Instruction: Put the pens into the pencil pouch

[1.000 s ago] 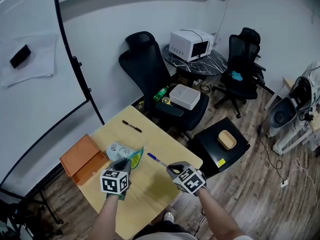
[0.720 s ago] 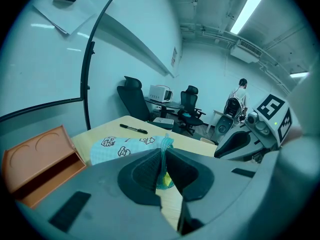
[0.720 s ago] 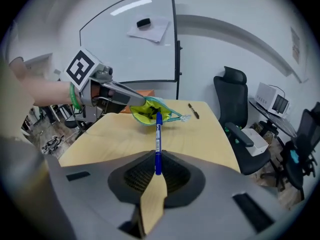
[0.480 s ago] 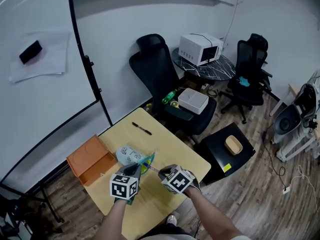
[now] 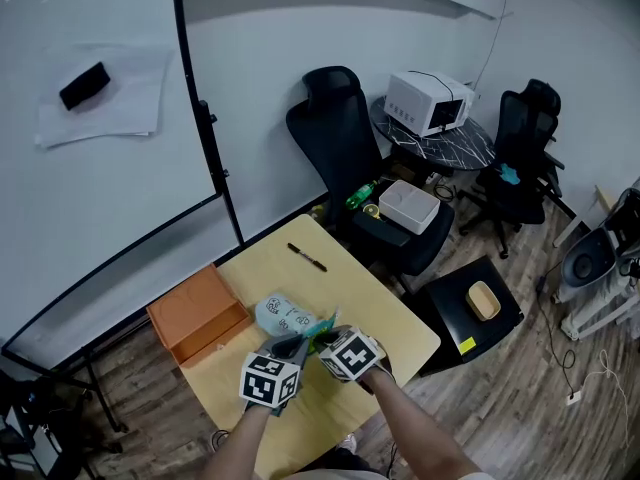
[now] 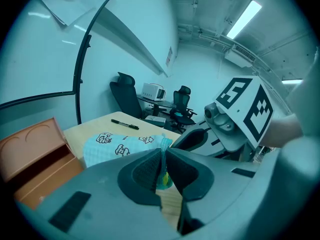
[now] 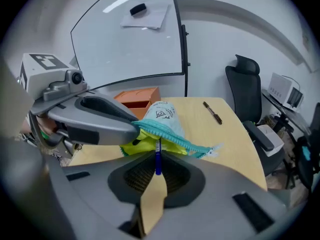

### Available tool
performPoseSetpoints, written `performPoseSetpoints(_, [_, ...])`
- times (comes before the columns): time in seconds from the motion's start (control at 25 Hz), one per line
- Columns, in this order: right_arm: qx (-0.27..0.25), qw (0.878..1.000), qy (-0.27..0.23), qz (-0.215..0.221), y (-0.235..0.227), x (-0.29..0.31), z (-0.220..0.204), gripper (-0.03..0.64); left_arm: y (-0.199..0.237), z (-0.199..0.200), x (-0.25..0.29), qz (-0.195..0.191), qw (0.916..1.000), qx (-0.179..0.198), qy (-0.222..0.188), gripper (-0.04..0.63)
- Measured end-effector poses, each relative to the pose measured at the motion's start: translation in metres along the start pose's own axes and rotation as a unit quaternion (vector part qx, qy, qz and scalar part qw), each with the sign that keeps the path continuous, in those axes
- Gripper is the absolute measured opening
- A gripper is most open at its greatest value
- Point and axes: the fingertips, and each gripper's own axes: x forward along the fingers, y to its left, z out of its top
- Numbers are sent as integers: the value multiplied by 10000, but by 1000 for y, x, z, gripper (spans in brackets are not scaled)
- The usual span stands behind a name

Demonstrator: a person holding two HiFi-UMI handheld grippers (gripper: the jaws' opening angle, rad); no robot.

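Head view, left to right.

On the table (image 5: 385,318), at 9 o'clock from the pouch (image 5: 283,315): 1 orange box (image 5: 197,315), near it.

Next, the left gripper (image 6: 162,159), 1 of 2 in all, at 7 o'clock from the pouch. Jaws pinched together on the pouch's teal edge, with a thin fold of cloth between the pads.

1 pouch only: pale teal, printed with small drawings, lying near the middle of the table. Mouth turned toward 5 o'clock and lifted open, yellow lining showing in the right gripper view.

At 12 o'clock from the pouch, well apart: 1 black pen (image 5: 307,257), flat on the table near its far edge, touched by neither gripper.

Then the right gripper (image 7: 158,154), at 5 o'clock from the pouch, just beside the left one and pointing down. Jaws clamped on 1 blue pen (image 7: 158,163), held in line with them. Tip at the pouch's mouth, under the teal rim and against the yellow lining; cannot tell how far in.

Pens in all: 2, with 1 blue in the grip and 1 black on the table.

Beyond the table, from 12 to 2 o'clock: 1 black chair (image 5: 340,133) by the far corner, 1 white microwave (image 5: 430,103), then 1 more chair (image 5: 527,128) farthest right.
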Motion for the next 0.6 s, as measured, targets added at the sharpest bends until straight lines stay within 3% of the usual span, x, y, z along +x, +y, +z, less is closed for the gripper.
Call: performPoseSetpoints(0.6, [188,9979,-583,195,2,18,15,41,-4,2,-3,-258,9996,-91,-33,35])
